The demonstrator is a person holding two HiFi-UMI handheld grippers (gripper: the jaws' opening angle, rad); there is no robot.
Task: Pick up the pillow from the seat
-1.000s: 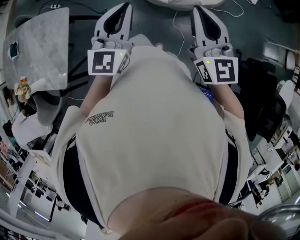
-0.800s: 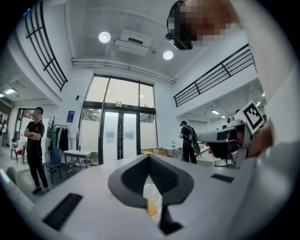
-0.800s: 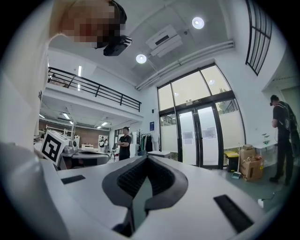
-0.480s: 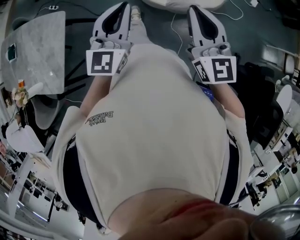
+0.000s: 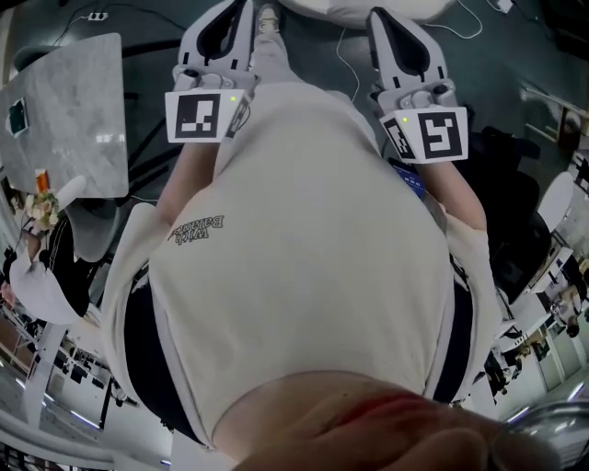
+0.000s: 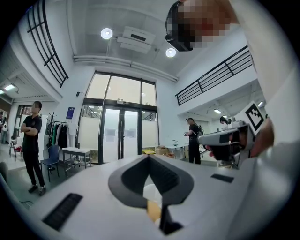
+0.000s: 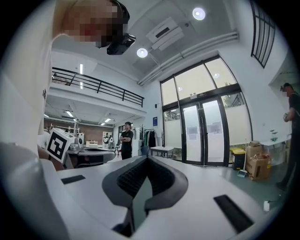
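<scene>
In the head view my left gripper and right gripper are held out level ahead of the cream shirt, side by side. Each has its jaws closed tip to tip with nothing between them. Beyond them a white cushion-like shape lies at the top edge, mostly cut off; I cannot tell whether it is the pillow. The left gripper view has its closed tips facing glass doors, and the right gripper view has its tips facing the same hall. Neither gripper view shows a pillow or a seat.
A marble-topped table stands at the left and a black office chair at the right. Cables run over the dark floor. People stand in the hall. Cardboard boxes sit by the glass doors.
Both grippers have moved forward together, still closed. The floor and the table have slid down in the head view, a shoe has come into sight between the grippers, and the white shape shows more.
</scene>
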